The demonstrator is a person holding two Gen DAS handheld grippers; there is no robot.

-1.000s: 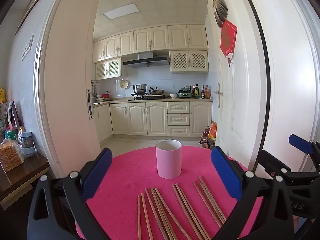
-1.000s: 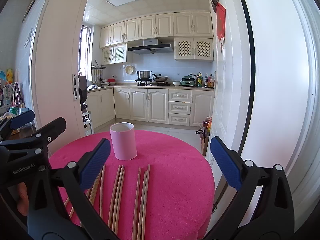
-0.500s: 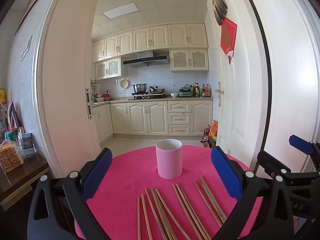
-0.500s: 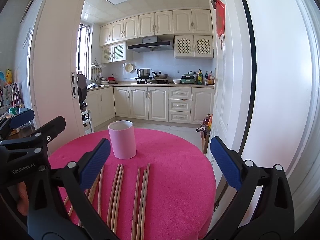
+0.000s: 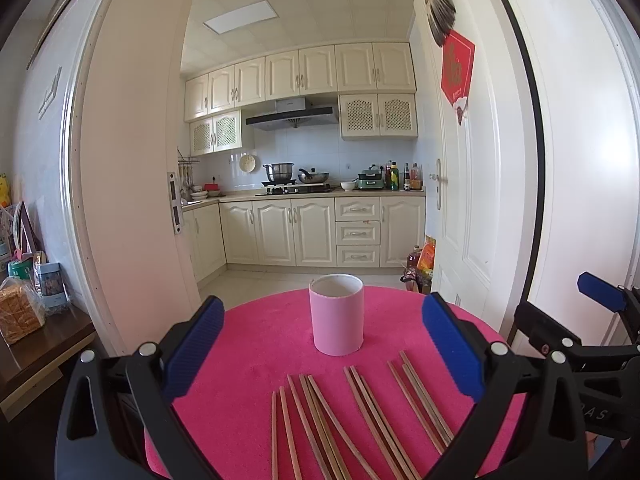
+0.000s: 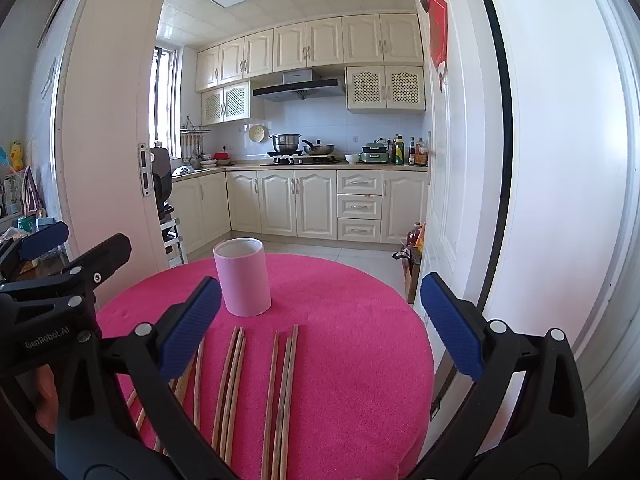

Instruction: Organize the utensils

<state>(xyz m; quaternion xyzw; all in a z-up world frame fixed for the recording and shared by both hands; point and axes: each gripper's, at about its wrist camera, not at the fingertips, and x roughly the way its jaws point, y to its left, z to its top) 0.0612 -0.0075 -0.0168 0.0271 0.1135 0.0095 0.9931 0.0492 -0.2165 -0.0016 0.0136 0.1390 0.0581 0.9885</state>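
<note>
A pink cylindrical holder [image 5: 337, 315] stands upright on a round table with a magenta cloth [image 5: 256, 360]; it also shows in the right wrist view [image 6: 242, 276]. Several brown wooden chopsticks [image 5: 360, 412] lie side by side on the cloth in front of the holder, also seen from the right [image 6: 256, 380]. My left gripper [image 5: 322, 348] is open and empty, above the chopsticks. My right gripper [image 6: 316, 328] is open and empty, over the chopsticks' right part. Each gripper shows at the edge of the other's view.
A wooden side table [image 5: 36, 344] with bread and boxes stands left of the round table. A white door [image 5: 460, 208] and door frame are close on the right. Behind lies a kitchen with cream cabinets [image 5: 316, 232]. Bags sit on the floor by the door [image 5: 420, 264].
The right gripper has risen slightly and tipped a little toward the table; the left gripper stays almost still. Both stay open. Holder and chopsticks have not moved.
</note>
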